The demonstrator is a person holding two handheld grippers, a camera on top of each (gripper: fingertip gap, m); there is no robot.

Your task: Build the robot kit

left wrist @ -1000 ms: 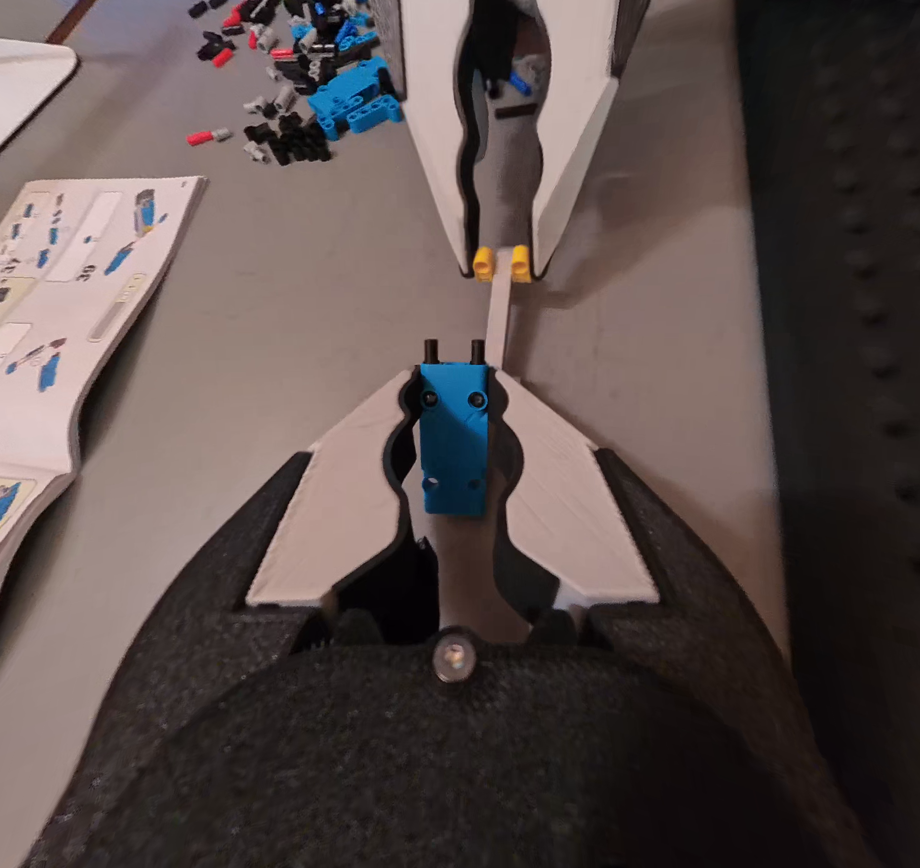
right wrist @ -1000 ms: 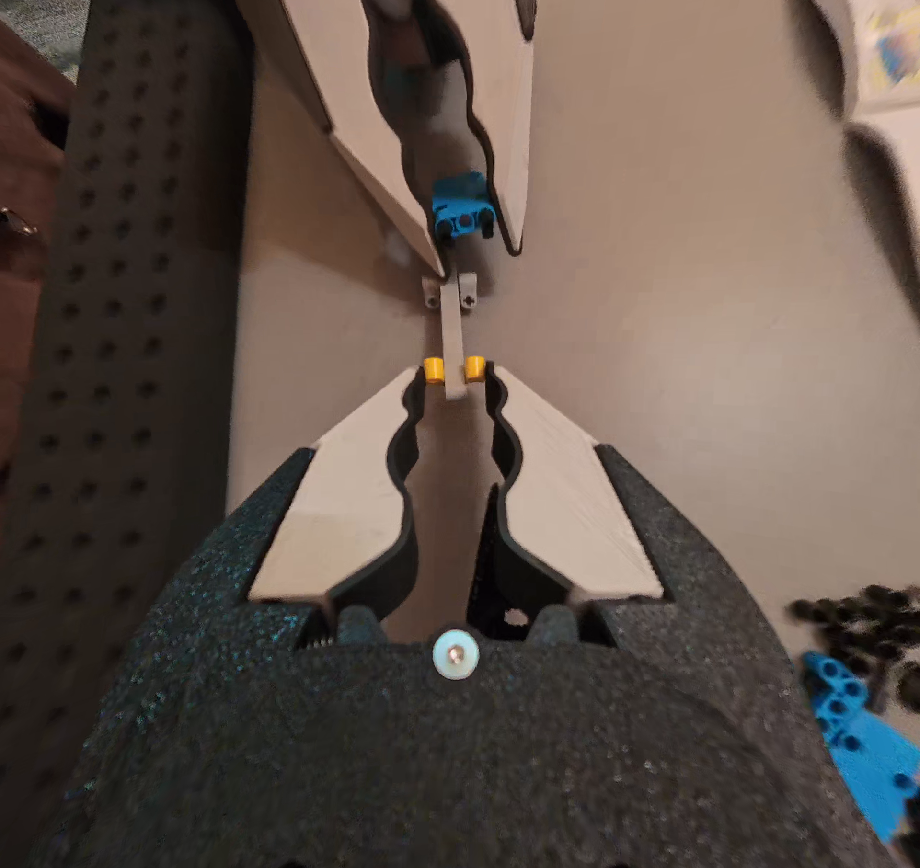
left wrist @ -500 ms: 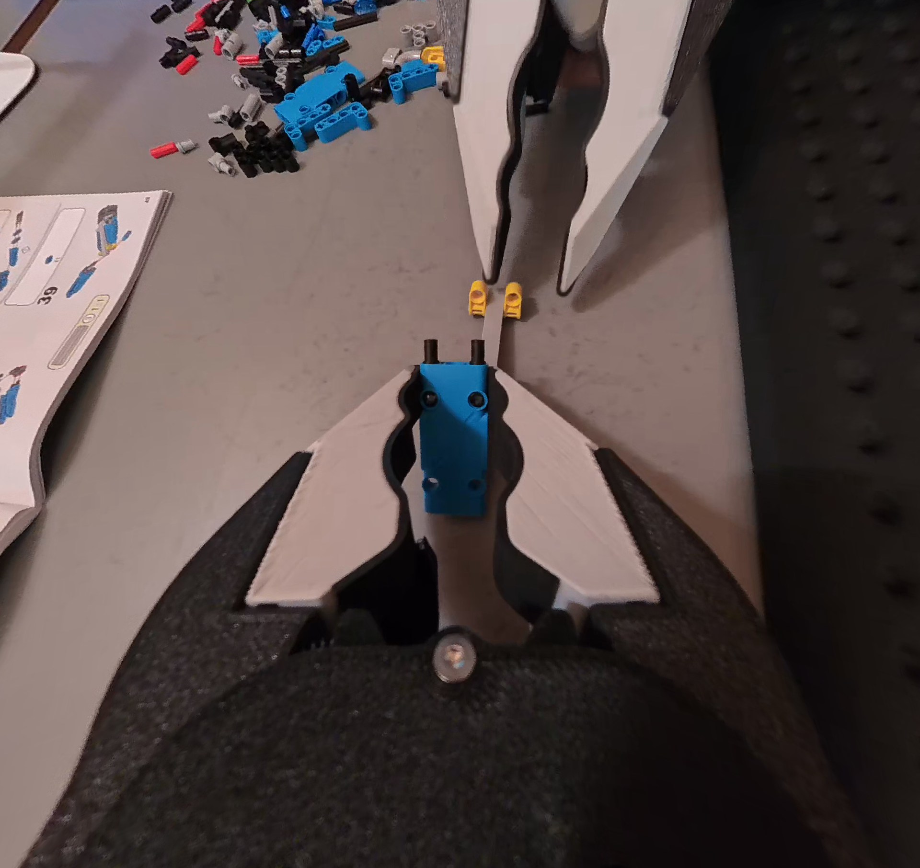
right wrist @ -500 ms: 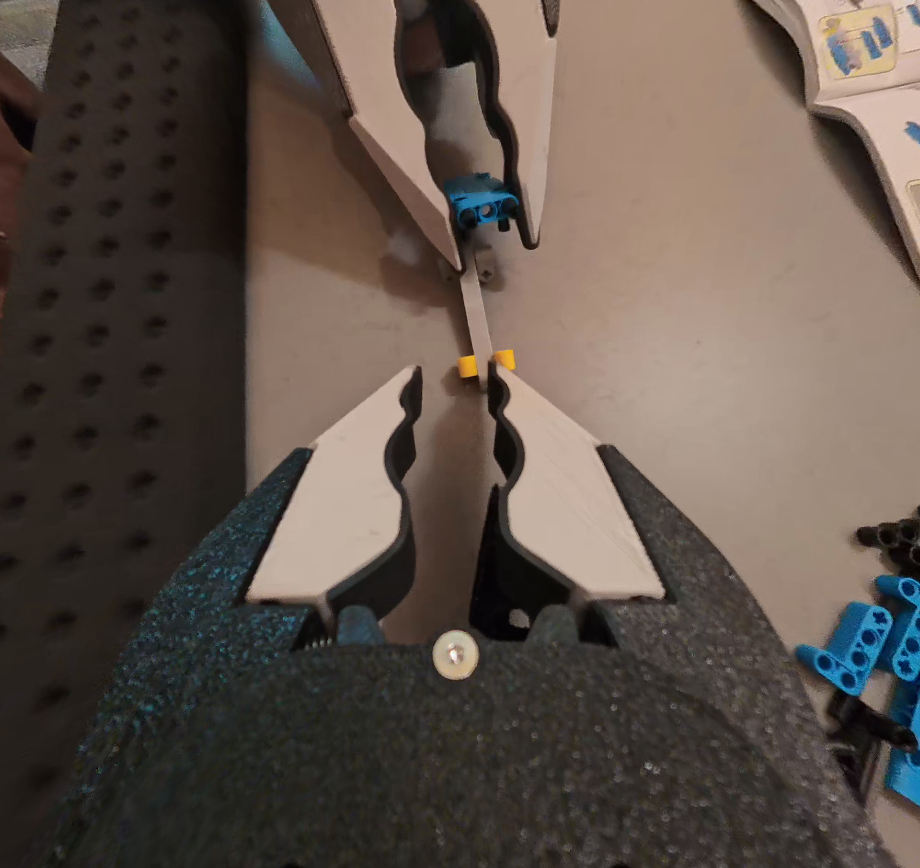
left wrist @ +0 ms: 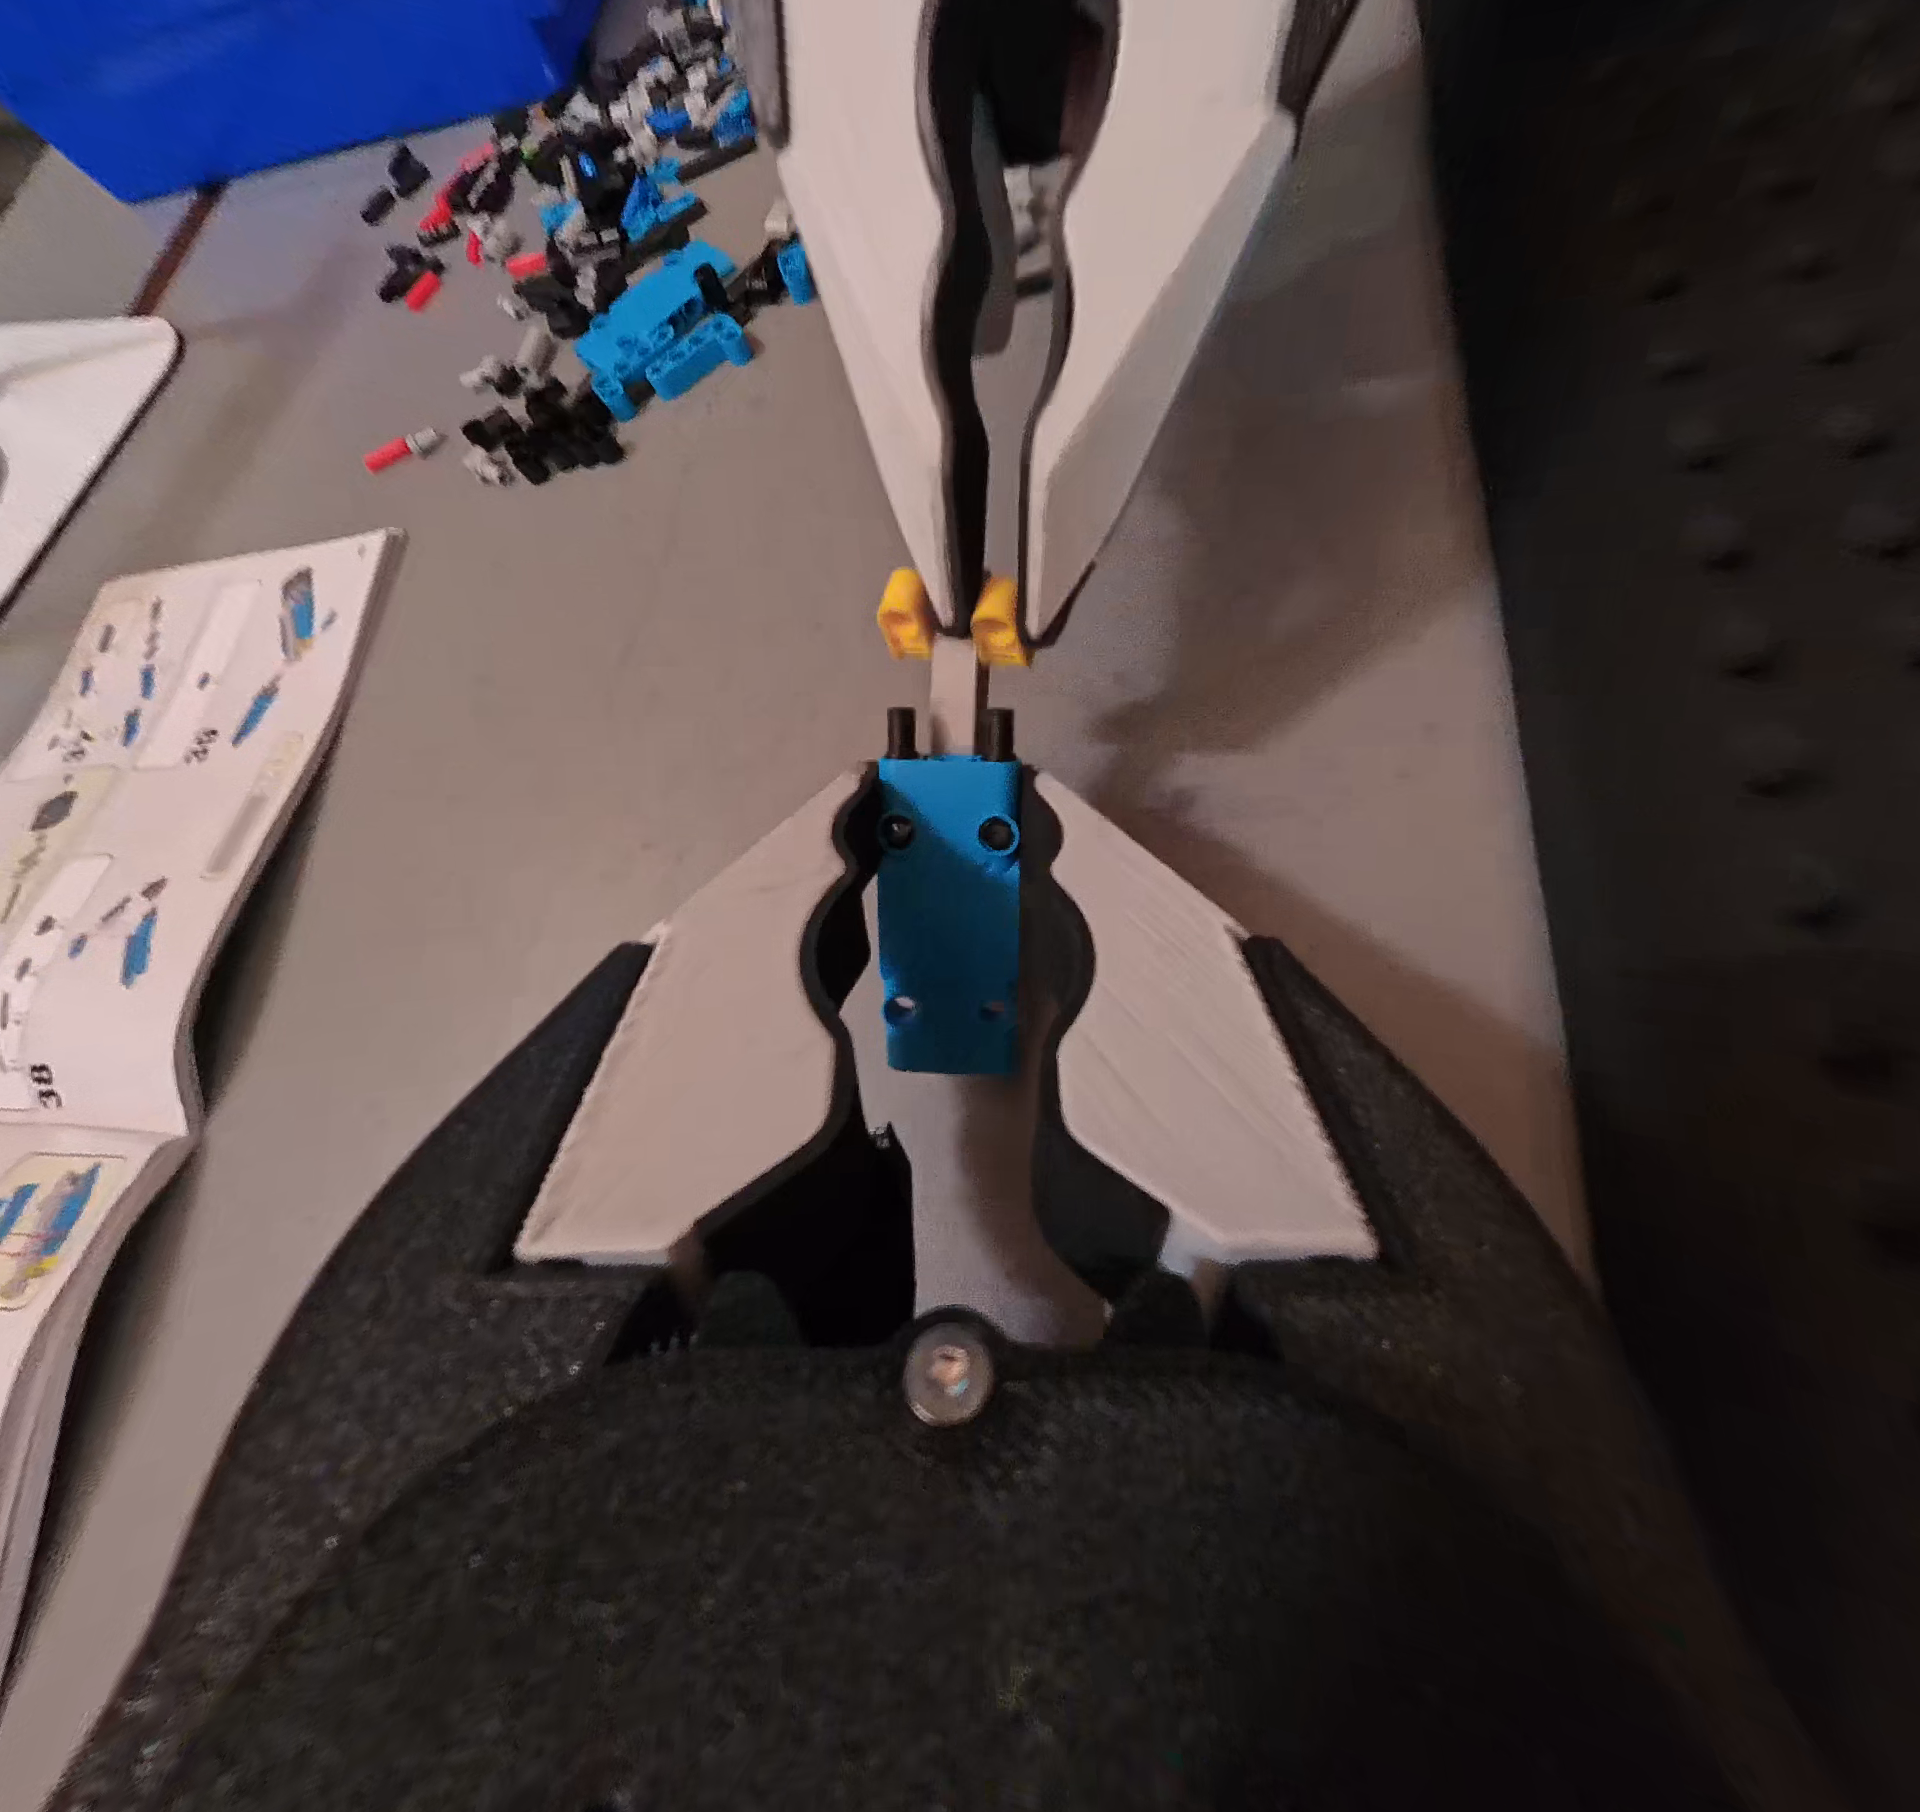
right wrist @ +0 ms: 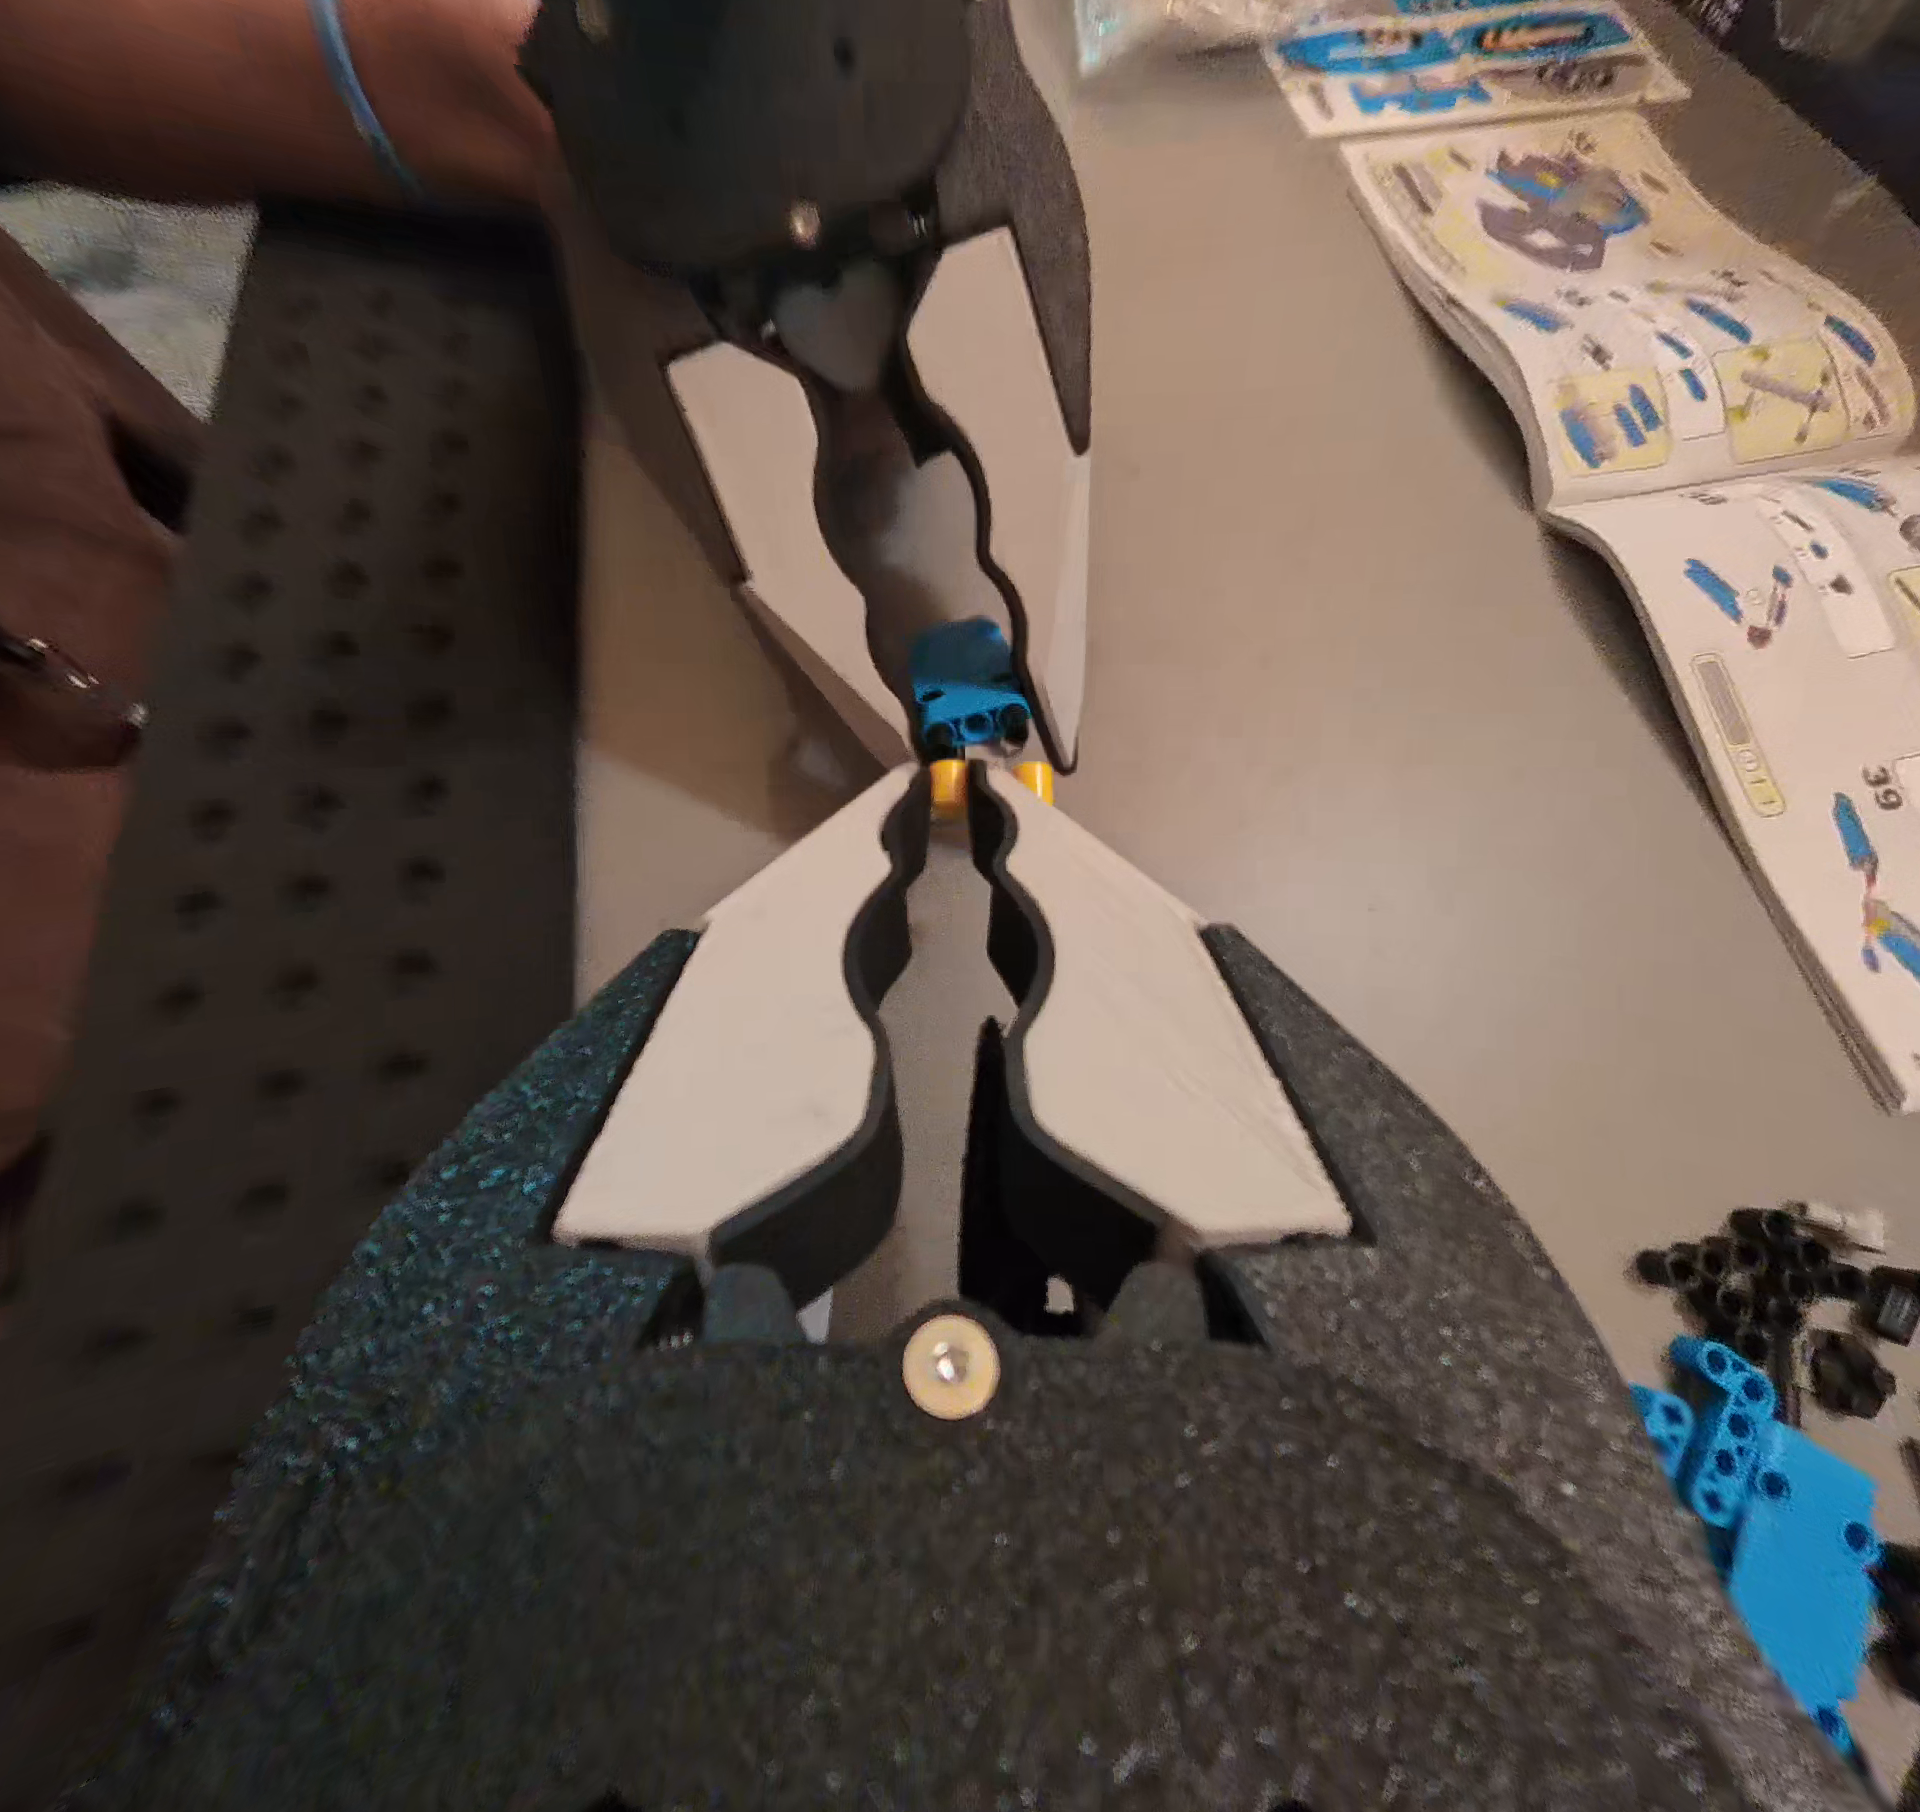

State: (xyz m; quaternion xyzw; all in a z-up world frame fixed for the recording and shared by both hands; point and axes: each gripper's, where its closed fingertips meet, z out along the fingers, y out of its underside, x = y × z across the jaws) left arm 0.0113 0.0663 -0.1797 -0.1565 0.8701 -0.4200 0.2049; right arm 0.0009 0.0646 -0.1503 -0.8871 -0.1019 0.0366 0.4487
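My left gripper [left wrist: 948, 775] is shut on a blue brick piece [left wrist: 948, 921] with two black pins [left wrist: 900, 728] sticking out of its front. My right gripper [left wrist: 982, 609] faces it from the far side, shut on a thin grey beam [left wrist: 951, 692] that carries two yellow connectors [left wrist: 904, 612] at the fingertips. The beam's free end reaches between the black pins. In the right wrist view my right gripper [right wrist: 948, 786] holds the yellow-tipped beam [right wrist: 1034, 780] right against the blue piece [right wrist: 961, 687] in the left gripper [right wrist: 982, 754].
A pile of loose black, blue and red pieces [left wrist: 582, 308] lies far left beside a blue bin [left wrist: 260, 27]. An open instruction booklet [left wrist: 156, 827] lies left; it shows at the right in the right wrist view [right wrist: 1714, 567]. A black perforated mat [left wrist: 1714, 827] borders the table. A person's hand [right wrist: 260, 69] holds the left gripper. Less than 4 cm separates the two grippers' tips.
My right gripper was open around the yellow end half a second ago and has now shut on the beam. The two grippers have moved closer together, tip to tip.
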